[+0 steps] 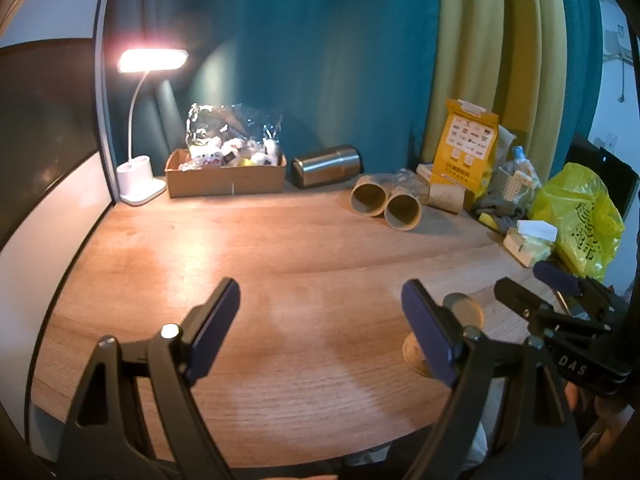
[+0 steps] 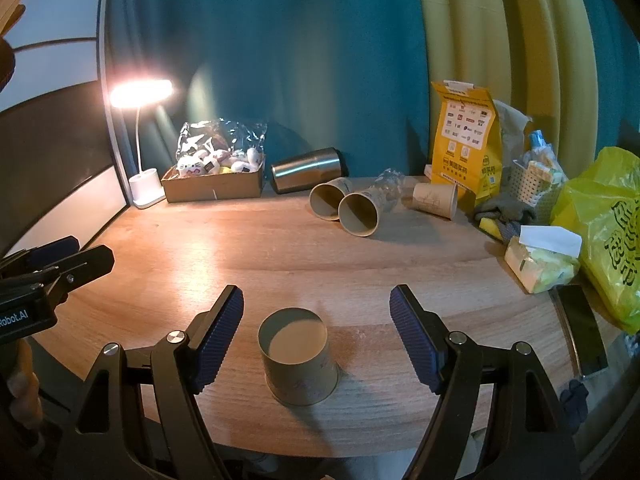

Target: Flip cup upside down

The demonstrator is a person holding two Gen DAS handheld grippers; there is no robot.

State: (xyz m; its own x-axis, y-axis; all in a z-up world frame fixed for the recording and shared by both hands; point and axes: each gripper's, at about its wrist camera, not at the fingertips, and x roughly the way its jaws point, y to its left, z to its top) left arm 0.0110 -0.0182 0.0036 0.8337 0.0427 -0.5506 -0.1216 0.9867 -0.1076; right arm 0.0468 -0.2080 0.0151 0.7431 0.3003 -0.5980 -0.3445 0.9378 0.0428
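A tan paper cup [image 2: 298, 356] stands upside down on the wooden table [image 2: 280, 248], base up, rim on the wood. My right gripper [image 2: 316, 336] is open, its blue pads on either side of the cup without touching it. In the left wrist view the same cup [image 1: 466, 312] shows partly behind my left gripper's right finger. My left gripper [image 1: 320, 328] is open and empty over bare table, to the left of the cup. The right gripper [image 1: 536, 284] also shows at the right of that view, and the left gripper [image 2: 68, 256] at the left edge of the right wrist view.
Two paper cups [image 2: 344, 206] lie on their sides at the back, a third [image 2: 436, 200] to their right. A steel tumbler [image 2: 306, 170], a cardboard box of toys [image 2: 216, 184] and a lit desk lamp [image 2: 140, 92] stand behind. A yellow bag [image 2: 466, 140], tissues [image 2: 540, 260] and a phone [image 2: 580, 328] crowd the right.
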